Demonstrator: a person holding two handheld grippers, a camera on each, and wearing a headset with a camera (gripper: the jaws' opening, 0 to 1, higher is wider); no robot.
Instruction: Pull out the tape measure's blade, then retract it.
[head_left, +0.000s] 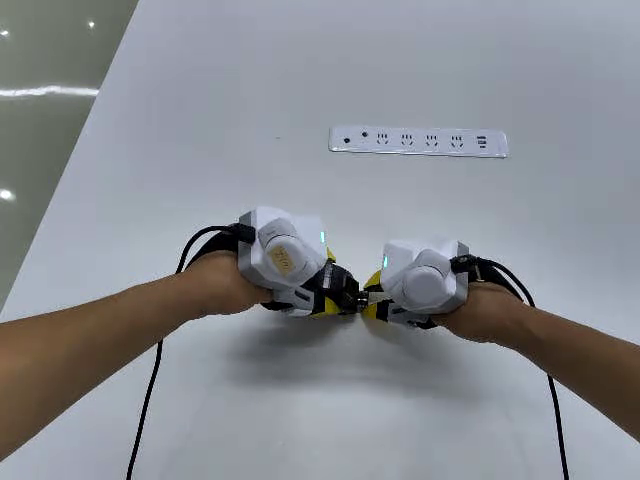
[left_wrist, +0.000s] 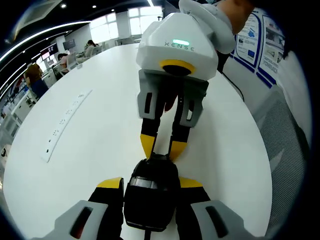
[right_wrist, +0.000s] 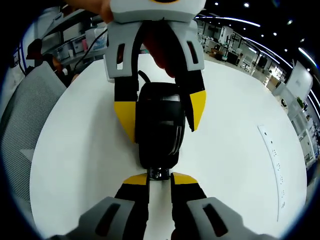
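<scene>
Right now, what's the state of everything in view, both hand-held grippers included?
Left hand-held gripper: shut on the tape measure.
Right hand-held gripper: shut on the blade tip.
Tape measure: held just above the table, blade barely out of the case.
Blade tip: pinched, close against the case.
Power strip: lying flat, nothing plugged in.

The head camera looks forward and down on the worktop (head_left: 200, 120) from above, at middling range, with the strip (head_left: 418, 141) toward the far edge. The left gripper (left_wrist: 150, 184) camera sits low over the worktop and looks along its jaws, very near the tape (left_wrist: 151, 192) and the right gripper (left_wrist: 162, 146), which faces it. The right gripper's camera looks back the opposite way, equally near. Both gripper views share the tape; all three share strip and worktop.
</scene>
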